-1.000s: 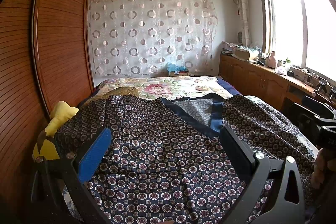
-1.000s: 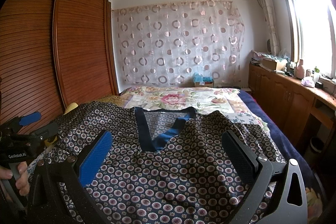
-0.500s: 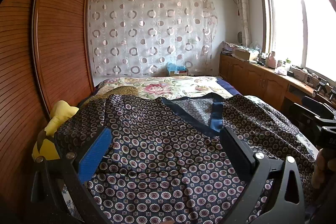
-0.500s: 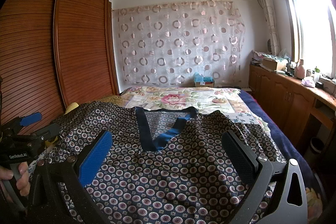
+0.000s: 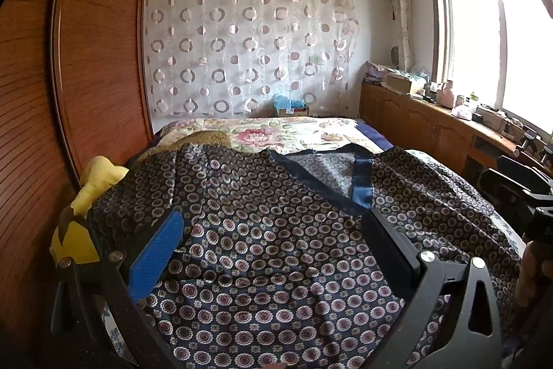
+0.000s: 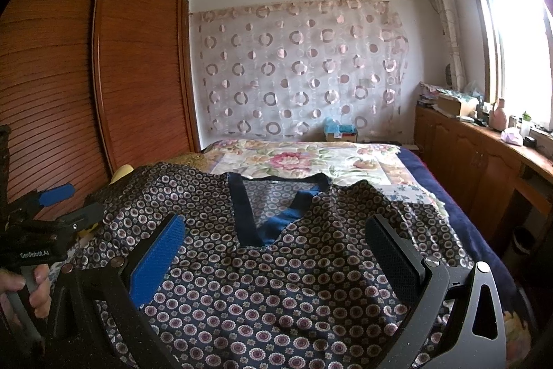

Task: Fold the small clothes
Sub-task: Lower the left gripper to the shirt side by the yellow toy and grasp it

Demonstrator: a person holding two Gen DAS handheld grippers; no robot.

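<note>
A dark navy garment with a small circle print lies spread flat on the bed, its plain blue V-neck band toward the far side. My left gripper hovers open above the garment's near left part, nothing between its fingers. My right gripper is open too, above the garment just short of the neckline. In the right wrist view the left gripper shows at the left edge, held by a hand. The right gripper body shows at the right edge of the left wrist view.
The bed carries a floral quilt beyond the garment. A yellow plush lies against the wooden wardrobe on the left. Wooden cabinets with clutter run under the window on the right. A box sits at the bed's head.
</note>
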